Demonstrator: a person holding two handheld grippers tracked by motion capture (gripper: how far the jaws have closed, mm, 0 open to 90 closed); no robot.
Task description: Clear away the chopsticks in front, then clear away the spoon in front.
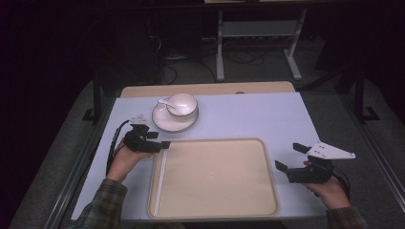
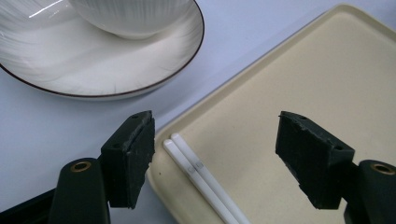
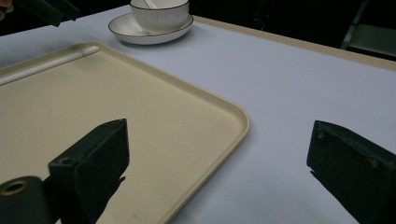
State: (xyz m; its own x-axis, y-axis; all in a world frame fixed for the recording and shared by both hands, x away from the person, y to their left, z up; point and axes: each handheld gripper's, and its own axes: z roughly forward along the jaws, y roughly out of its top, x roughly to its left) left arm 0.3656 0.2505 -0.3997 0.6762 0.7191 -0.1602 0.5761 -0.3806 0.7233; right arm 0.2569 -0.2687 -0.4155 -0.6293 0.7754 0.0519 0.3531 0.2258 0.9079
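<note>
Left gripper point(image 1: 165, 144) sits at the near-left corner region of the beige tray point(image 1: 267, 191), over its far-left edge. Jaws stand wide apart with nothing between the pads. In the left gripper view point(image 2: 215, 158) one jaw hangs outside the tray rim, the other over the tray floor.

White chopsticks point(image 1: 162, 177) — a pair, lying side by side and touching — rest flat on the tray, along its left wall. In the left gripper view their tips point(image 2: 187, 156) lie just below the gap between the jaws, nearer the jaw at the rim; not touched by either pad.

Right gripper point(image 1: 289, 157) is held off the tray's right edge, over the pale counter point(image 1: 267, 119). Jaws wide apart, empty. In the right gripper view point(image 3: 219, 158) one jaw is over the tray corner point(image 3: 233, 116), the other over the counter.

White bowl point(image 1: 182, 103) stands on a white plate point(image 1: 165, 125) with a dark rim, beyond the tray's far-left corner, near the left gripper but apart from it. A white spoon point(image 1: 165, 101) rests in the bowl — handle sticking out to the left.
</note>
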